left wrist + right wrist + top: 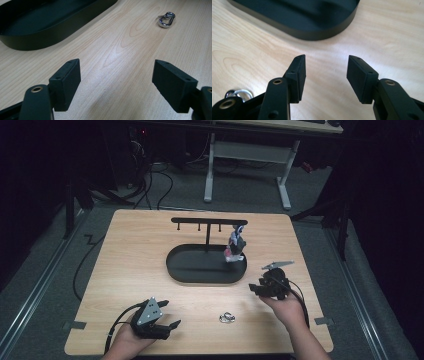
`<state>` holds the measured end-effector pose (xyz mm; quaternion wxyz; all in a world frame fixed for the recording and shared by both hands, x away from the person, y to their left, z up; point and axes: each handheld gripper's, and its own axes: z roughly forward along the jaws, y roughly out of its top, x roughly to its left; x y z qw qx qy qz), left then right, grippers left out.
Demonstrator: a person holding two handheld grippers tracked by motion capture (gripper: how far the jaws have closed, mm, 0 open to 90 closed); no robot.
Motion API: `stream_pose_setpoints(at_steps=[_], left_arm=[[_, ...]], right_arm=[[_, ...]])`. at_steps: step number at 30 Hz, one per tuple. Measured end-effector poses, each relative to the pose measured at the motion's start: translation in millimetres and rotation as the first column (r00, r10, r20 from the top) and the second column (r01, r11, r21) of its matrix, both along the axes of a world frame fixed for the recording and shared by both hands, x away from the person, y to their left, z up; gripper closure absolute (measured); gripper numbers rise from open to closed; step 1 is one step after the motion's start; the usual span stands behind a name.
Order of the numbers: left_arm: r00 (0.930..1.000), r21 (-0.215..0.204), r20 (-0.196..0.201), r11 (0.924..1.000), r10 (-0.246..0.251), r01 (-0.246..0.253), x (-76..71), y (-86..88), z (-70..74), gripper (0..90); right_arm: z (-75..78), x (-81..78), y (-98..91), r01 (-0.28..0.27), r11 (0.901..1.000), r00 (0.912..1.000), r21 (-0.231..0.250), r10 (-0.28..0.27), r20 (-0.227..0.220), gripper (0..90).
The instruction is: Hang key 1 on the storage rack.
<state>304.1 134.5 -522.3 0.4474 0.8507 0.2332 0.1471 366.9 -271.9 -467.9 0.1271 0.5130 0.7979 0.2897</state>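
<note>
I see my left tongs (167, 317) low over the wooden table (135, 250), jaws spread wide with nothing between them. My right tongs (255, 288) hang just in front of the black oval tray (175, 265), jaws apart on bare wood. The small silver clip (227, 318) lies flat on the table between the two tongs, nearer my right pair; in the left gripper view the clip (166, 19) sits ahead and to the right, its long axis slanting away rightward. In the right gripper view it (240, 93) is half hidden behind the left jaw arm. A small figure (235, 246) hangs from the tray's rack (209, 221), too blurred to identify. I can read no writing anywhere.
</note>
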Motion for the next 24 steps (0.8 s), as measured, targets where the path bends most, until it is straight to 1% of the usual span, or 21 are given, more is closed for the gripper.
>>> stream_pose_setpoints(at_steps=[1,2,5,6,7,8,9,10,12,13,14,16,17,18,19,20,21,22,23,24], left_arm=[[1.0,0.003,-0.001,1.0,0.0,0.0,0.2,-0.3,-0.2,23.6],[1.0,0.006,-0.003,1.0,-0.001,0.001,0.4,-0.6,-0.3,23.6],[1.0,0.007,-0.005,1.0,0.002,-0.002,0.8,-1.2,-0.7,23.6],[1.0,0.007,-0.006,1.0,0.003,-0.003,0.8,-1.1,-0.6,23.6],[1.0,0.006,-0.006,1.0,0.003,-0.003,0.6,-0.9,-0.4,23.6],[1.0,0.001,-0.005,1.0,0.005,-0.005,0.4,-0.8,-0.3,23.7],[0.9999,-0.004,-0.007,1.0,0.009,-0.009,0.3,-0.5,0.1,23.7],[0.9999,-0.004,-0.007,1.0,0.009,-0.009,0.3,-0.5,0.1,23.7],[0.9997,-0.016,-0.018,0.9997,0.017,-0.017,0.8,-0.3,0.1,23.7],[0.9995,-0.025,-0.023,0.9995,0.02,-0.021,1.6,-0.1,0.8,23.7],[0.9995,-0.025,-0.023,0.9995,0.02,-0.021,1.6,-0.1,0.8,23.7],[0.9996,-0.03,-0.02,0.9993,0.022,-0.022,1.3,-0.8,1.2,23.7],[0.9997,-0.025,-0.015,0.9995,0.019,-0.02,1.1,-1.2,1.3,23.7],[0.9997,-0.024,-0.014,0.9995,0.019,-0.019,1.1,-1.3,1.2,23.7],[0.9997,-0.024,-0.014,0.9995,0.019,-0.019,1.1,-1.3,1.2,23.7],[0.9997,-0.019,-0.016,0.9996,0.019,-0.019,1.3,-1.5,0.8,23.7],[0.9997,-0.019,-0.016,0.9996,0.019,-0.019,1.3,-1.5,0.8,23.7],[0.9972,-0.084,-0.06,0.9952,0.044,-0.049,-2.4,-6.1,-1.7,23.7],[0.9997,-0.016,-0.02,0.9997,0.016,-0.017,2.0,-2.1,-0.4,23.7],[0.9997,-0.016,-0.02,0.9997,0.016,-0.017,2.0,-2.1,-0.4,23.7]], right_arm=[[-4.8,-5.6,-2.2,0.003,0.9998,1.0,0.02,-0.003,0.006,50.2],[-15.1,-15.9,-5.0,0.009,0.9988,0.9998,0.049,-0.01,0.014,48.5],[-29.9,-32.4,-6.1,-0.004,0.9991,0.9991,0.043,0.003,0.042,48.2],[-29.9,-32.4,-6.1,-0.004,0.9991,0.9991,0.043,0.003,0.042,48.2],[-34.3,-38.0,-6.0,-0.006,0.9988,0.9984,0.048,0.004,0.056,48.2],[-40.0,-49.2,-5.7,0.0,0.9985,0.9966,0.054,-0.004,0.082,47.9],[-42.2,-55.0,-5.8,0.0,0.9984,0.9946,0.057,-0.006,0.103,47.3],[-42.2,-55.0,-5.8,0.0,0.9984,0.9946,0.057,-0.006,0.103,47.3],[-45.2,-66.3,-6.1,0.01,0.9965,0.9935,0.083,-0.02,0.112,47.1],[-45.7,-72.8,-5.2,-0.012,0.995,0.994,0.099,0.001,0.109,44.1],[-45.5,-75.0,-5.2,-0.02,0.9969,0.9923,0.077,0.011,0.124,45.1],[-45.1,-77.2,-5.7,-0.016,0.9972,0.9913,0.073,0.006,0.131,46.1],[-44.1,-79.0,-6.1,-0.018,0.9939,0.9917,0.108,0.004,0.129,47.2],[-43.2,-80.0,-4.5,-0.025,0.9908,0.9915,0.133,0.007,0.13,48.3],[-43.2,-80.0,-4.5,-0.025,0.9908,0.9915,0.133,0.007,0.13,48.3],[-41.6,-81.5,1.1,-0.061,0.986,0.9895,0.155,0.04,0.139,49.7],[-41.6,-81.5,1.1,-0.061,0.986,0.9895,0.155,0.04,0.139,49.7],[-40.8,-82.6,10.5,-0.098,0.9819,0.9869,0.162,0.075,0.143,51.2],[-40.6,-83.2,16.1,-0.123,0.979,0.9848,0.163,0.1,0.142,51.8],[-40.6,-83.2,16.1,-0.123,0.979,0.9848,0.163,0.1,0.142,51.8]])
